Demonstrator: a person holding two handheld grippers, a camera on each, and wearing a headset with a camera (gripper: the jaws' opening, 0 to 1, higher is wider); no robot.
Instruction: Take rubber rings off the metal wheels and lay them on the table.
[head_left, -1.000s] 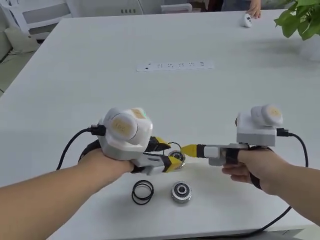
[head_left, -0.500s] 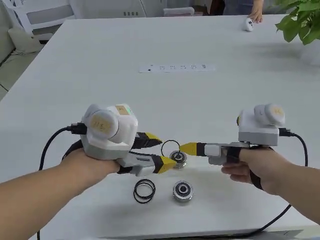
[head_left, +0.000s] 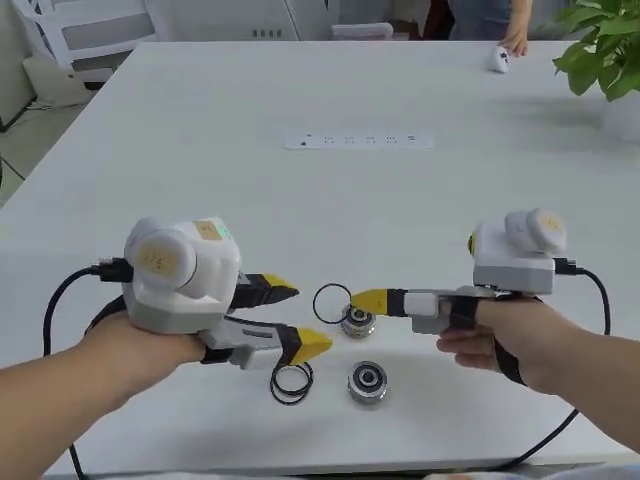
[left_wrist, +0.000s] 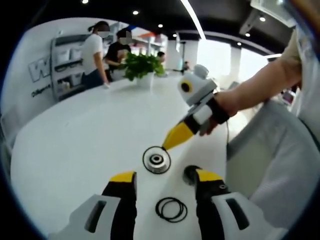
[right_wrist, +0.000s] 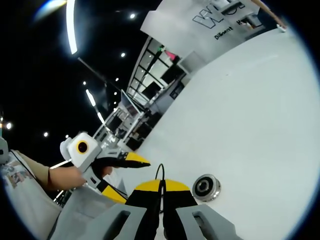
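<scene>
Jaws of right gripper: closed at the tips on the edge of one thin rubber ring. The right gripper view shows the black strand rising from between them. Jaws of left gripper: wide, holding nothing, just beside the work.

The ring hangs as an open loop right by the metal wheel, low over the surface. Cannot tell whether it is fully clear of the wheel. Second wheel sits nearer the person, with the loose rings lying just beside it.

Risks, as judged:
- The grip is a tip pinch on a thin, stretchy strand, so it could slip out or snap back if pulled under tension.
- If the loop catches the wheel, nothing restrains that wheel. It would drag or roll, perhaps into the second wheel.
- Released too near, the ring could land on the wheel or tangle with the loose rings. Carry it to bare surface first.
</scene>
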